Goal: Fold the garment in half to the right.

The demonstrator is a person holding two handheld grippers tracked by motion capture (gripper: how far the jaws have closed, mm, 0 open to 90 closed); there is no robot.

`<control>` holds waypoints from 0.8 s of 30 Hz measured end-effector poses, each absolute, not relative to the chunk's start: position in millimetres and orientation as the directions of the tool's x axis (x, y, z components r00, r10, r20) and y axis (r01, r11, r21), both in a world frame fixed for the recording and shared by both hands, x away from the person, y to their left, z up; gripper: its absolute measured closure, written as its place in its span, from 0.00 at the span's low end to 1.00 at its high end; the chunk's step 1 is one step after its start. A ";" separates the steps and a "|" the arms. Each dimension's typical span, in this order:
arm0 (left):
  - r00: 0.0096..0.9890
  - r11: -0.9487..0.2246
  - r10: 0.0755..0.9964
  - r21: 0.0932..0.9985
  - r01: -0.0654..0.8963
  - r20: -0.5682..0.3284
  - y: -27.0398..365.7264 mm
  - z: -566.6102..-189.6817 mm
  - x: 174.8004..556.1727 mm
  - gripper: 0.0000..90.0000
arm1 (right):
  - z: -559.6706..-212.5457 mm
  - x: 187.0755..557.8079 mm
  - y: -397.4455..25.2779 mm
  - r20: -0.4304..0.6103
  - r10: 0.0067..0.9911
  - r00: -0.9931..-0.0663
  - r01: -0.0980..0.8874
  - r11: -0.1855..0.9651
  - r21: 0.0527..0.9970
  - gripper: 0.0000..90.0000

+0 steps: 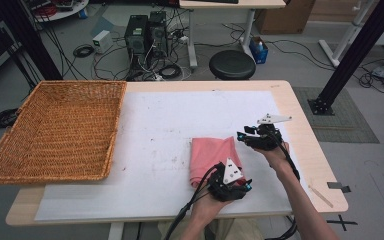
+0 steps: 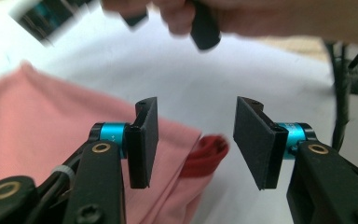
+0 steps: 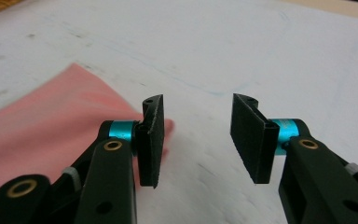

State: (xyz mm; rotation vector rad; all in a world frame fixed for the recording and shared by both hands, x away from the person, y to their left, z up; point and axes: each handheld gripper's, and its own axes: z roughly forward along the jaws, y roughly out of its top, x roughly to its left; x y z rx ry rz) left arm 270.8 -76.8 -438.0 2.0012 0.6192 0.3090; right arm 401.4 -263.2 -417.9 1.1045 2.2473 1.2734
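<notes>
A folded pink cloth (image 1: 209, 156) lies on the white table cover, right of the middle. My left gripper (image 1: 241, 185) hovers at the cloth's near right corner with its jaws open. In the left gripper view the pink cloth (image 2: 37, 126) spreads to the left, and its darker red edge (image 2: 207, 151) pokes out between the open jaws of the left gripper (image 2: 196, 140). My right gripper (image 1: 243, 136) is open at the cloth's far right corner. In the right gripper view the cloth's corner (image 3: 51, 126) lies behind the left jaw of the right gripper (image 3: 196, 135), with bare cover in the gap.
A large wicker basket (image 1: 55, 127) occupies the table's left side. The white cover (image 1: 155, 115) spans most of the tabletop. A wooden stick (image 1: 321, 195) lies near the right front corner. A stool (image 1: 232, 64) and computer towers stand on the floor beyond the table.
</notes>
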 end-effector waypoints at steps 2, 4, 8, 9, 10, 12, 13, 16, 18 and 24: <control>0.852 -0.414 0.523 0.864 0.287 -0.032 -80.8 -440.6 267.6 0.55 | -419.8 401.0 -253.5 0.067 0.748 -0.661 0.456 0.329 0.827 0.61; 0.865 -0.432 0.501 0.858 0.277 -0.027 -84.5 -442.6 263.2 0.55 | -426.6 403.6 -246.8 0.058 0.748 -0.661 0.472 0.354 0.807 0.61; 0.873 -0.435 0.487 0.857 0.276 -0.034 -86.5 -445.0 256.4 0.55 | -438.5 409.7 -244.8 0.059 0.782 -0.621 0.525 0.359 0.772 0.61; 0.877 -0.433 0.478 0.858 0.277 -0.042 -86.8 -445.5 254.6 0.55 | -440.0 410.0 -245.1 0.054 0.789 -0.612 0.533 0.362 0.765 0.61; 0.890 -0.443 0.453 0.854 0.273 -0.049 -86.9 -445.7 253.4 0.55 | -441.3 410.4 -245.4 0.035 0.792 -0.609 0.534 0.377 0.757 0.61; 0.895 -0.455 0.445 0.858 0.239 -0.014 -84.9 -443.7 249.6 0.56 | -443.2 409.4 -246.5 -0.011 0.801 -0.599 0.535 0.411 0.738 0.61; 0.891 -0.444 0.455 0.866 0.231 -0.005 -81.0 -440.8 248.6 0.55 | -443.5 408.2 -247.4 -0.024 0.805 -0.593 0.538 0.418 0.732 0.61; 0.867 -0.382 0.498 0.899 0.216 0.003 -59.9 -430.1 248.6 0.56 | -440.4 403.0 -252.5 -0.021 0.815 -0.579 0.533 0.398 0.746 0.60; 0.838 -0.369 0.546 0.905 0.212 0.027 -40.0 -424.0 250.8 0.56 | -434.5 395.7 -256.6 -0.008 0.816 -0.577 0.515 0.372 0.772 0.60; 0.708 -0.272 0.706 0.922 0.276 -0.003 22.7 -418.3 263.9 0.58 | -420.7 368.5 -261.5 0.027 0.795 -0.606 0.468 0.330 0.820 0.59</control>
